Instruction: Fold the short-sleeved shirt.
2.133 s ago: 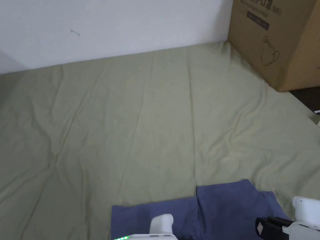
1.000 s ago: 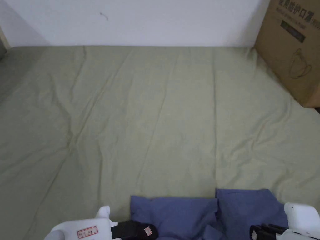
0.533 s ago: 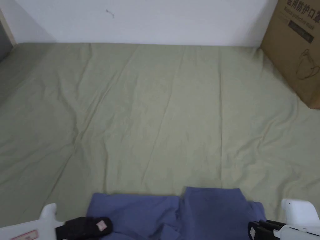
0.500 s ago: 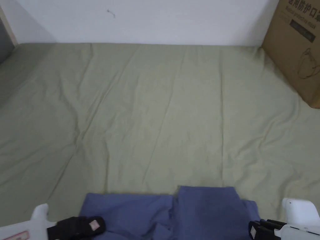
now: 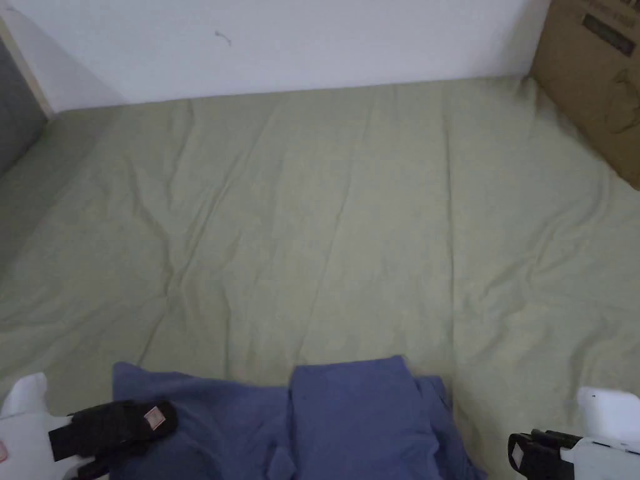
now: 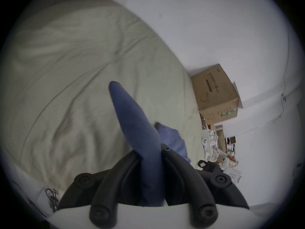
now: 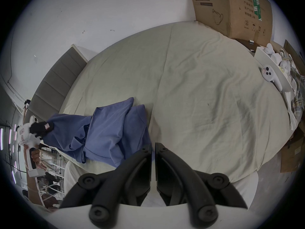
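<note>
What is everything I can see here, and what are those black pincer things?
shirt: one, blue, short-sleeved, crumpled at the near edge of the bed.
bed sheet: one, pale green, wrinkled, spread over the whole bed.
cardboard box: one, brown, at the far right corner of the bed against the wall.
wall: white, behind the bed.
headboard: one, grey, padded, at the left end of the bed.
handheld controller: one, white, on a cluttered ledge right of the bed.
left gripper: one, black jaws on a white body, clamped on a pinch of the shirt.
right gripper: one, black jaws nearly together with nothing between them, just right of the shirt.
hand: one, holding the left gripper's handle.
</note>
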{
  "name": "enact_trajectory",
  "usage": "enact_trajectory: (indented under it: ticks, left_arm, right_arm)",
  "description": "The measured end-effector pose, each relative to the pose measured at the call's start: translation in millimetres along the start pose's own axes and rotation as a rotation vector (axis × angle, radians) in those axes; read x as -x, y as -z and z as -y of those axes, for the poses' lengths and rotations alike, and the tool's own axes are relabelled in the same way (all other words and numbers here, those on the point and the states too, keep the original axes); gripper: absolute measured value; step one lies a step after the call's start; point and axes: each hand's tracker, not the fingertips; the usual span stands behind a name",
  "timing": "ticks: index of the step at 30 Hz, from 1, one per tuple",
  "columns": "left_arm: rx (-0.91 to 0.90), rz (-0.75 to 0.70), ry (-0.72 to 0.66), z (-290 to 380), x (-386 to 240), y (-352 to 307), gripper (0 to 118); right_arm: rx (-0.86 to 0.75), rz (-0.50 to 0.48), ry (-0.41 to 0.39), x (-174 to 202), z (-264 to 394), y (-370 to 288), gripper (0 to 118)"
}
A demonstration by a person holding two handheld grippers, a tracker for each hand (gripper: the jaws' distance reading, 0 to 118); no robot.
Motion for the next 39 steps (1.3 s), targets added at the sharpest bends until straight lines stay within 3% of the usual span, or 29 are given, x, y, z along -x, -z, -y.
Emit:
enact_trajectory:
  ticks: [7, 10, 11, 12, 13, 14, 16, 18, 21, 23, 24, 25, 26, 27, 29, 33, 37, 39]
  left_arm:
    - [0.126, 0.087, 0.206, 10, -98, 74, 12]
    - [0.235, 0.056, 0.226, 26, -121, 125, 17]
    - [0.266, 0.043, 0.221, 31, -120, 143, 25]
    - [0.303, 0.052, 0.232, 37, -122, 158, 43]
    - [0.335, 0.057, 0.229, 43, -124, 169, 80]
    - [0.376, 0.082, 0.218, 51, -126, 182, 106]
    - [0.452, 0.076, 0.234, 64, -127, 199, 112]
    - [0.415, 0.035, 0.266, 70, -128, 197, 118]
    - [0.378, 0.037, 0.243, 60, -119, 181, 111]
    - [0.328, 0.084, 0.178, 49, -109, 166, 92]
    - [0.299, 0.083, 0.157, 45, -104, 160, 75]
    - [0.270, 0.059, 0.148, 42, -99, 156, 40]
    - [0.242, 0.017, 0.165, 41, -95, 154, 14]
    - [0.226, -0.036, 0.195, 39, -96, 157, 3]
    - [0.248, -0.072, 0.250, 41, -91, 165, 1]
    - [0.341, 0.053, 0.193, 61, -93, 196, 0]
    - [0.463, -0.017, 0.320, 102, -108, 230, 0]
    - [0.471, 0.032, 0.304, 114, -113, 237, 0]
  right_arm:
    - [-0.048, 0.006, 0.103, -34, 5, -13, 5]
    - [-0.058, 0.018, 0.148, -50, 9, -18, 5]
    - [-0.060, 0.026, 0.154, -55, 11, -20, 5]
    - [-0.063, 0.035, 0.161, -58, 12, -21, 5]
    - [-0.065, 0.041, 0.171, -62, 14, -23, 5]
    - [-0.064, 0.047, 0.185, -67, 15, -24, 5]
    - [-0.064, 0.052, 0.207, -75, 17, -25, 5]
    - [-0.065, 0.066, 0.226, -81, 19, -26, 5]
    - [-0.062, 0.074, 0.241, -85, 21, -27, 5]
    - [-0.059, 0.074, 0.243, -86, 21, -25, 5]
    - [-0.060, 0.077, 0.243, -85, 20, -24, 5]
    - [-0.060, 0.077, 0.242, -85, 20, -23, 5]
    - [-0.060, 0.075, 0.240, -84, 19, -22, 5]
    - [-0.058, 0.071, 0.240, -84, 19, -21, 5]
    - [-0.053, 0.062, 0.231, -80, 17, -19, 5]
    - [-0.045, 0.059, 0.212, -76, 16, -17, 5]
    - [-0.036, 0.064, 0.205, -75, 16, -16, 5]
    - [-0.034, 0.073, 0.203, -76, 17, -17, 5]
